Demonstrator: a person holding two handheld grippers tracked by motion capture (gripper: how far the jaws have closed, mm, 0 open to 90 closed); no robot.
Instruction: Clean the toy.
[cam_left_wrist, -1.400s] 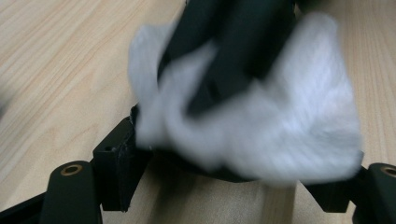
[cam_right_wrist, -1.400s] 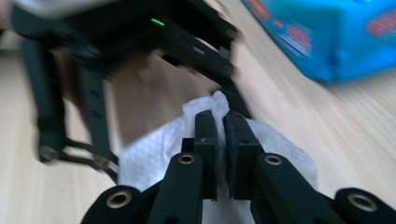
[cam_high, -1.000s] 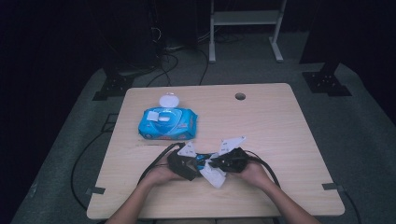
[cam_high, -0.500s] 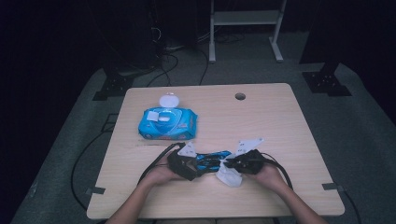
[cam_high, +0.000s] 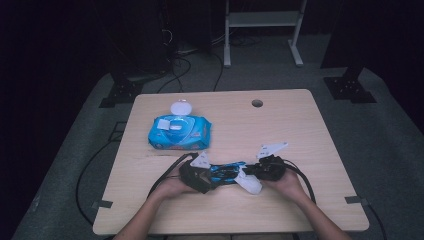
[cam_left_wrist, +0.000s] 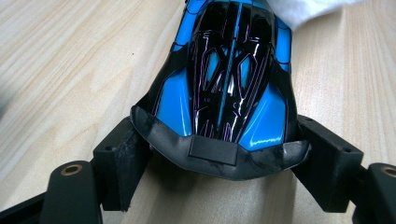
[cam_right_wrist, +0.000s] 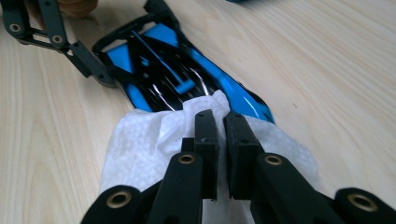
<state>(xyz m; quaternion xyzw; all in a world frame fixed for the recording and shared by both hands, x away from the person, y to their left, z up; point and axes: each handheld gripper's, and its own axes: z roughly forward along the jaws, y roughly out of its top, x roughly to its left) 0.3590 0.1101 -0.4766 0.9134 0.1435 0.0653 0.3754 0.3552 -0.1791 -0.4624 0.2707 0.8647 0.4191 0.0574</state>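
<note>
On table, car (cam_high: 226, 171) lengthwise between grippers

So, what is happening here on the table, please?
A person is cleaning a blue and black toy car with a white wipe. The left tool clamps the car's rear end and holds it on the wooden table. The right tool is shut on the wipe, which lies over the car's other end. A blue pack of wipes lies farther back, its lid open.
</note>
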